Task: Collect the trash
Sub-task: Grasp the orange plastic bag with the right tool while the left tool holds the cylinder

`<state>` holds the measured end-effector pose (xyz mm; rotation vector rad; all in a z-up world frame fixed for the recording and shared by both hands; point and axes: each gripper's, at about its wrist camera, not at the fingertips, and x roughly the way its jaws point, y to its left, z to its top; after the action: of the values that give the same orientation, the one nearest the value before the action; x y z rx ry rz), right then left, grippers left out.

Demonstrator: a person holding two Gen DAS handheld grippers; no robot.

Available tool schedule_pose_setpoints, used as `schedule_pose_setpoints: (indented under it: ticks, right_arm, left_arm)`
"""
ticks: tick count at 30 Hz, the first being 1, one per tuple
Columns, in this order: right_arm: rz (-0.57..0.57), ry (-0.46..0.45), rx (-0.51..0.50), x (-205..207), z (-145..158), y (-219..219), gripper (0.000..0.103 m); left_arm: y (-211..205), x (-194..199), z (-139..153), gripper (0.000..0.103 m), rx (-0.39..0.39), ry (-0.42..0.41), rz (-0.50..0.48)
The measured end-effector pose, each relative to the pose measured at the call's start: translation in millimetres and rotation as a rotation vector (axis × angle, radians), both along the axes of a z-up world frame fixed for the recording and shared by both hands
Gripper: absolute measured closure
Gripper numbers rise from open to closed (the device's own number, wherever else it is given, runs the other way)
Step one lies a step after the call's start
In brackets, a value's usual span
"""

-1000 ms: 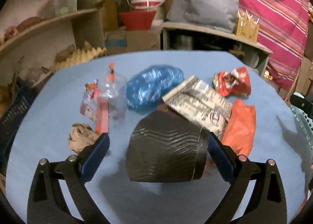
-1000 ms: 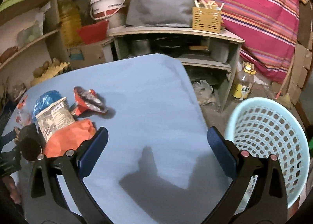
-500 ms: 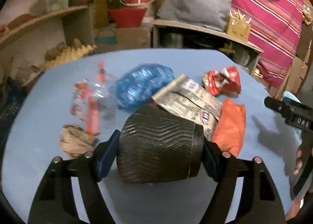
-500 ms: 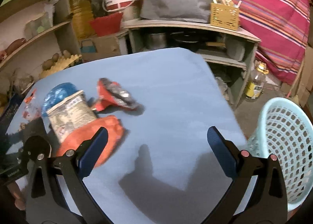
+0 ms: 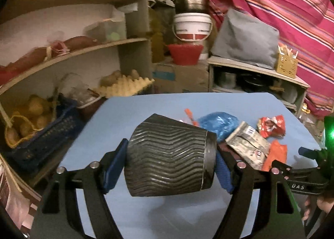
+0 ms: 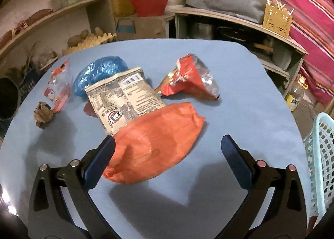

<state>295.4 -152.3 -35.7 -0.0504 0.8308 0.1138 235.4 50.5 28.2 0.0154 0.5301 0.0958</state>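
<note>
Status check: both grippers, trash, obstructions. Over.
Left gripper shut on ribbed black cup, off the table. Right gripper open over orange bag. Printed packet overlaps bag's far edge. Basket at right.

Blue basket point(image 6: 321, 161) cut off at right edge; cup point(image 5: 169, 157) hides blue bag point(image 5: 219, 124) partly.

We hold the left gripper point(image 5: 170, 166) above the table with both blue pads pressed against the sides of a black ribbed cup point(image 5: 169, 157), which lies sideways between them. We hold the right gripper point(image 6: 167, 161) low over the surface, its jaws spread wide with nothing clamped between them.
</note>
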Motion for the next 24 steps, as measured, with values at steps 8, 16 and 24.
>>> schedule_pose_setpoints:
  ticks: [8,16,24]
  right_arm:
    - [-0.009,0.026,-0.072,3.7,-9.9,12.5,0.004]
    - [-0.01,0.074,-0.09,9.4,-18.3,11.9,0.011]
    - [0.078,0.095,0.002,1.5,-16.3,14.2,0.072]
  left_arm:
    - [14.3,-13.8,15.1,0.028,-0.008,-0.059,0.027]
    - [15.0,-19.7,24.3,0.028,-0.015,-0.092,0.019]
    - [10.0,-22.4,24.2,0.028,-0.014,-0.103,0.02]
